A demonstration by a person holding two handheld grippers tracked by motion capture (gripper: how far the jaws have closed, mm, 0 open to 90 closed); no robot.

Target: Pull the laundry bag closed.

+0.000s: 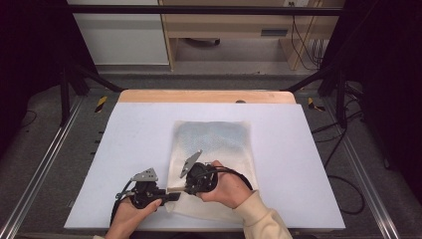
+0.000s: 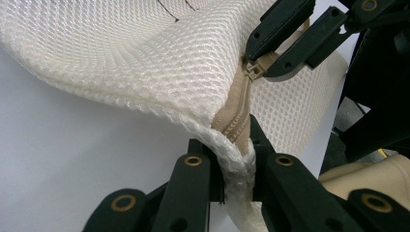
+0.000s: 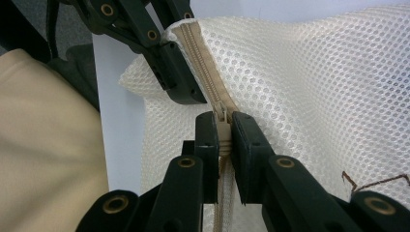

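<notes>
Right gripper view: right gripper point(image 3: 223, 140) pinches the zipper pull point(image 3: 222, 126); at 11 o'clock, left gripper point(image 3: 181, 94) clamps the mesh bag point(image 3: 309, 92) corner, bracing it.

One mesh bag point(image 1: 214, 149); one zip point(image 3: 205, 63); one zip pull point(image 3: 222, 128); two grippers; one table point(image 1: 124, 149).

No readable text, label, brand, number or sign anywhere.

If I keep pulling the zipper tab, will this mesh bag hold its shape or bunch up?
Probably bunch: the mesh bag already drapes and folds where the left gripper pinches its corner, so it looks floppy. It seems light, and may slide on the smooth table unless that corner is anchored. The zipper tab, clamped by the right gripper, looks small and could slip.
</notes>
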